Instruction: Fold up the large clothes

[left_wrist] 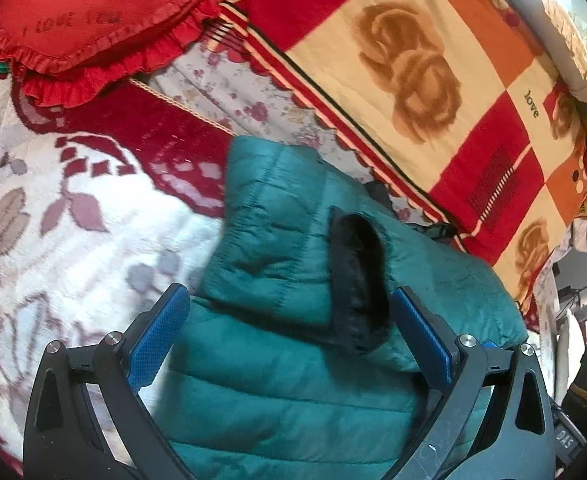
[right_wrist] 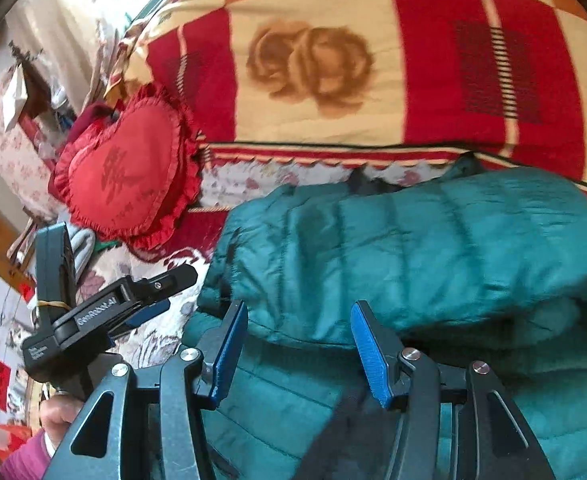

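Green and puffy, the jacket point(left_wrist: 293, 380) is laid on the bed point(left_wrist: 73, 240), bunched into a thick, folded-over pile. That looks like a fold part way done, since a big coat must be made small bit by bit.

In the left wrist view, at about 10 o'clock, a red heart pillow point(left_wrist: 93, 20) is seen, pushed off to the side so the middle of the bed is kept free. The flowery white blanket point(left_wrist: 53, 200) is spread under the jacket at 9 o'clock. At 6 o'clock the left gripper point(left_wrist: 289, 340) is held over the jacket, with its jaws spread wide and nothing pinched. A folded sleeve with a black fuzzy cuff point(left_wrist: 357, 276) is laid across the jacket, just by the right blue pad. At 1 o'clock a checked blanket with roses point(left_wrist: 413, 80) is seen.

In the right wrist view, the left gripper is seen again at 8 o'clock, held in a hand point(right_wrist: 59, 412). At 6 o'clock the right gripper point(right_wrist: 299, 348) is held low over the near edge of the jacket. Its jaws are spread apart, and no cloth is pinched. The jacket is found from the middle out to 3 o'clock. Both grippers seem to be kept open and close so a new edge can be picked next.
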Demonstrator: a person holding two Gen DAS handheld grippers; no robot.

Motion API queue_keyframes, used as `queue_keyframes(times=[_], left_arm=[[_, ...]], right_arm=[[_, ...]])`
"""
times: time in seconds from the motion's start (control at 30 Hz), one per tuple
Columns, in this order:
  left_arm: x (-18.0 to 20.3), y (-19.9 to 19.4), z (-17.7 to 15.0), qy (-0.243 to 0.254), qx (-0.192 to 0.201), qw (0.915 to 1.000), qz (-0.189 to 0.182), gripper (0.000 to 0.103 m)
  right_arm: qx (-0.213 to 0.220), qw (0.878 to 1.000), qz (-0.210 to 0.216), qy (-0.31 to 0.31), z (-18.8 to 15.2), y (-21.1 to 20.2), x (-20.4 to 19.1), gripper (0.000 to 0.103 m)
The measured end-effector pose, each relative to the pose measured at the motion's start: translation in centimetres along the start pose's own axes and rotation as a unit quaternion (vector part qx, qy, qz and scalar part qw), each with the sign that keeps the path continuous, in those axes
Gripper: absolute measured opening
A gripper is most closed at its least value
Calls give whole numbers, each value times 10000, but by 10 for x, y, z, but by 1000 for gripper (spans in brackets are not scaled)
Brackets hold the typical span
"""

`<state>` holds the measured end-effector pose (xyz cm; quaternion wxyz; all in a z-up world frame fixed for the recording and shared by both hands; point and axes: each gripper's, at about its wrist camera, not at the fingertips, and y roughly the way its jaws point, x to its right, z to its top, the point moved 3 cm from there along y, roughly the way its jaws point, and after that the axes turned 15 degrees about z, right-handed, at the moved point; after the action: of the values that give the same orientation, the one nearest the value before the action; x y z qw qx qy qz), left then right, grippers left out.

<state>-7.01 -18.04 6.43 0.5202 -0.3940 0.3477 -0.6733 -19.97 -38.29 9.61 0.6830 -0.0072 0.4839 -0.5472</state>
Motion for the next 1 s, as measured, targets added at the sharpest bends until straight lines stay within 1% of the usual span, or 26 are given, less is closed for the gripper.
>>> queue_keyframes(times=[0.07,0.2,0.27,0.33,0.4,0.43,0.47,0.5,0.53,0.57,0.63,0.77,0.87,0.93,0.97,1.0], left_arm=[[12,6,-3,66,-78,9999,-1,101],[35,20,-12,219,-198,9995,121,101],[43,25,-16,274,-238,9992,151,101],[50,31,-19,353,-298,9988,148,101],[55,33,-22,422,-266,9987,129,93],[57,33,-23,457,-246,9986,130,75],[60,34,-23,544,-266,9981,86,52],[61,35,-23,597,-311,9977,50,43],[62,35,-22,622,-333,9975,24,31],[62,34,-21,611,-322,9976,-9,21],[61,27,-16,624,-240,9978,-35,16],[55,4,8,625,142,9979,-4,14],[43,-4,27,537,293,9981,36,13],[33,-3,37,481,355,9981,173,11],[27,0,39,442,354,9980,266,7],[20,6,41,380,335,9979,399,5]], right_arm=[[105,9999,1,60,1,-15,5,53],[338,9994,-42,88,1,-48,14,64],[388,9992,-99,81,-1,-58,17,65],[378,9989,-277,34,-4,-65,21,65],[401,9980,-487,-67,-5,-70,23,65],[415,9977,-532,-85,-6,-72,25,65],[436,9975,-556,-81,-6,-73,27,65],[449,9975,-550,-56,-6,-74,29,65],[463,9975,-534,-6,-6,-75,31,65],[472,9975,-528,53,-7,-76,34,65],[488,9973,-532,112,-8,-77,38,65],[533,9967,-611,107,-7,-80,43,65],[686,9946,-760,191,-1,-89,52,65],[872,9905,-999,355,6,-98,64,65],[936,9878,-1161,441,9,-101,71,64],[973,9845,-1353,542,12,-103,80,65]])
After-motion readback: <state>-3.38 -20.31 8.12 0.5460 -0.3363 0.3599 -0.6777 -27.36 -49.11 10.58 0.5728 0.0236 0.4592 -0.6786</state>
